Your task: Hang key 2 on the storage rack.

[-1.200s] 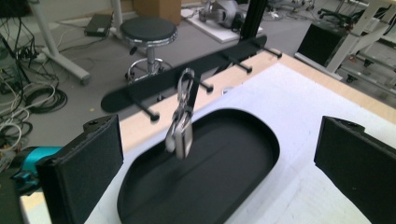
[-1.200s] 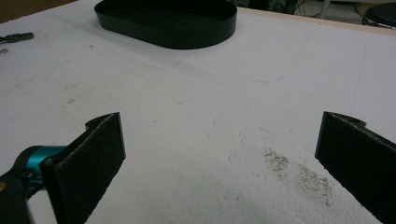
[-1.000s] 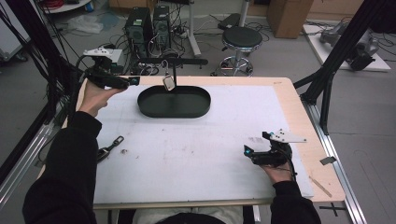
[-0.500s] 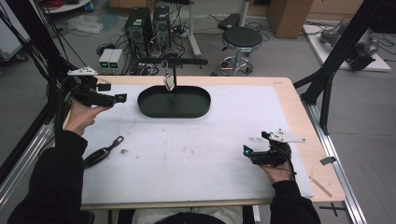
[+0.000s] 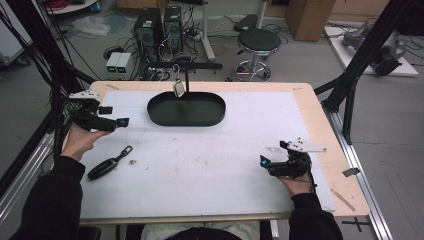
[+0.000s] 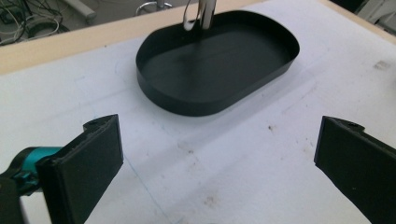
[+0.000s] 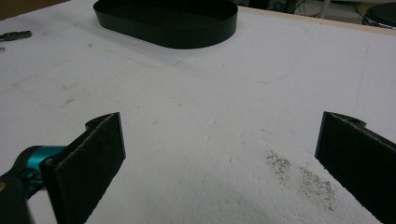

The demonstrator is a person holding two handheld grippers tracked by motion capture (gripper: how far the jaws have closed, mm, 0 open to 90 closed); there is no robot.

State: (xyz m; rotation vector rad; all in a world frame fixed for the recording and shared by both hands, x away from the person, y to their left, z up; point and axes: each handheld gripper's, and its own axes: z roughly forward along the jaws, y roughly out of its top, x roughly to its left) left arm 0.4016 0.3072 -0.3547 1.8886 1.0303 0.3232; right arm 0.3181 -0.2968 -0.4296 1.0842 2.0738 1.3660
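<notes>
A black oval tray point(image 5: 200, 114) lies at the back middle of the white table mat point(image 5: 210, 170). A thin stand rises from its back edge with a small metal tag point(image 5: 178, 88) hanging on it. A black car key point(image 5: 102, 168) with a ring lies on the mat at the left. My left gripper point(image 5: 115, 115) hovers open over the table's left edge, above and behind the key, aimed at the tray point(image 6: 219, 70). Its jaws point(image 6: 219, 154) hold nothing. My right gripper point(image 5: 274, 153) rests open near the front right, with bare mat between its jaws point(image 7: 219, 149).
The tray's wall point(image 7: 187, 35) shows far ahead in the right gripper view, with a bit of the key ring point(image 7: 14, 35) at the left edge. Black frame posts point(image 5: 350, 95) stand at both table sides. A stool point(image 5: 257, 42) and computers point(image 5: 160, 25) stand behind the table.
My left gripper has pulled back from beside the tray's left end to the table's left edge. The right gripper has stayed in place.
</notes>
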